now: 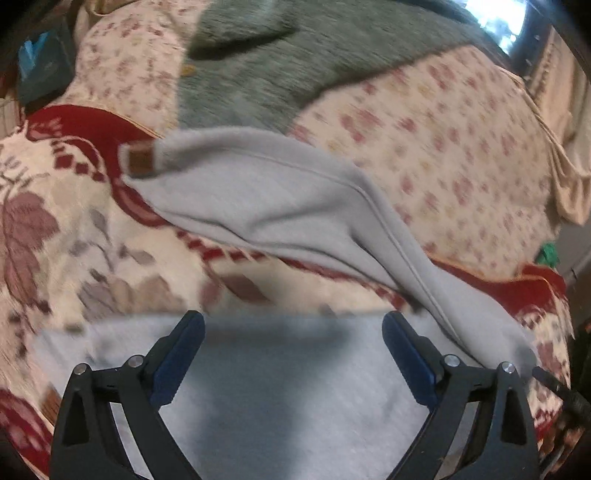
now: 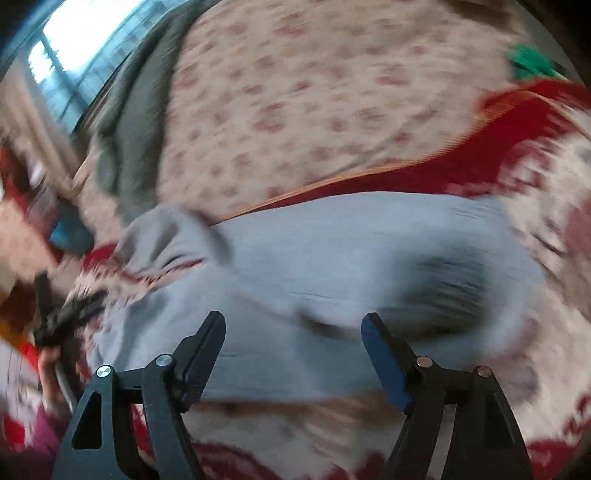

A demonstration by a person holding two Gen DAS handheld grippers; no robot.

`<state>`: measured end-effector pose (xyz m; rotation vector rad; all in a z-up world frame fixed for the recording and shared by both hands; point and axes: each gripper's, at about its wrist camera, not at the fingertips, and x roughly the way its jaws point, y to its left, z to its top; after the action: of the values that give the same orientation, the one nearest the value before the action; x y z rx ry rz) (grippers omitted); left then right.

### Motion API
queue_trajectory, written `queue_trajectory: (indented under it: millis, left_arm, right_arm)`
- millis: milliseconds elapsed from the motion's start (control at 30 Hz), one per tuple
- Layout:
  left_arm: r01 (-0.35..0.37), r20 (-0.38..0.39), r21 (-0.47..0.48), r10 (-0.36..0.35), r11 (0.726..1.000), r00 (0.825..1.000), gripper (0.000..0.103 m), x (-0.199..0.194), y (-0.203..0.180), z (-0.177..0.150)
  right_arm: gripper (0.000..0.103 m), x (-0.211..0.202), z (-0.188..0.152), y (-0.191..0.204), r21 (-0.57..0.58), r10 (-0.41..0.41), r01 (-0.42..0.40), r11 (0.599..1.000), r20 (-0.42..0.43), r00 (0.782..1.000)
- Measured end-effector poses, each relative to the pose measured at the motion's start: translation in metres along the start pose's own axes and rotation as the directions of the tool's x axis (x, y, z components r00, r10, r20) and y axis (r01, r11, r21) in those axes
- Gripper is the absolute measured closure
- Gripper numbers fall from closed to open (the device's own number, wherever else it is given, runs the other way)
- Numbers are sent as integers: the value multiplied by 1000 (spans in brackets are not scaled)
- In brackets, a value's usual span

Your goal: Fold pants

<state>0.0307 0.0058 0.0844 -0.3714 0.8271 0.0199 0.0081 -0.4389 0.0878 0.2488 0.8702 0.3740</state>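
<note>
Light grey pants (image 1: 266, 199) lie on a flowered bedspread. In the left wrist view one leg stretches up and left to a cuff with a brown tag (image 1: 140, 160), and a wider grey part lies under the fingers. My left gripper (image 1: 293, 325) hovers open above that near part, nothing between its blue pads. In the right wrist view, which is blurred, the pants (image 2: 332, 251) spread across the middle with a dark shadow on the right. My right gripper (image 2: 293, 325) is open over their near edge and holds nothing.
A cream and red flowered bedspread (image 1: 443, 155) covers the bed. A grey-green fleece blanket (image 1: 280, 62) lies at the far side. A green item (image 2: 532, 62) sits near the bed's far right edge. A bright window (image 2: 85, 33) is behind.
</note>
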Motion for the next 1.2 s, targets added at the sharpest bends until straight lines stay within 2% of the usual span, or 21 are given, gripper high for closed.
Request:
queue_trajectory:
  millis: [100,200,333,400,533,633,667,733,933,1100,1200]
  left_arm:
    - [-21,-4,0,21,1000,1000,6,9,16,23]
    - [-44,-4,28,44,999,999,6,20,28,45]
    - [-55,-18,125,58,991,998,6,37,39,74]
    - [-17,-47,145,24,989,999,6,49,49,88]
    - [-24,-11,182,27,983,1000,6,60,55,106]
    - [-30,6,319,30,947,1000,6,69,47,116]
    - [-43,-4,372,48,927,999,6,75,44,120]
    - [-48,-12,426,59,903,998,6,82,42,128]
    - [-57,-16,475,73,878,997,6,100,50,151]
    - [-66,-32,521,96,851,995,6,114,52,152]
    - [-69,-40,533,107,843,993,6,124,52,151]
  right_arm:
    - [22,43,12,39,-172,-25,20,985,-25,999]
    - [22,76,17,57,-233,-28,13,972,-63,998]
    - [22,111,17,72,-340,-97,60,938,-92,991]
    - [22,119,16,75,-375,-118,76,924,-91,989]
    - [22,131,19,69,-350,-106,60,935,-113,988]
    - [22,135,22,65,-334,-102,56,941,-123,987]
    - [22,137,24,64,-342,-104,56,938,-123,987]
    - [22,138,26,68,-359,-107,56,932,-124,986]
    - [22,143,34,81,-429,-110,48,902,-121,986]
    - [22,165,42,104,-512,-121,35,858,-137,983]
    - [22,182,55,114,-509,-122,50,859,-109,986]
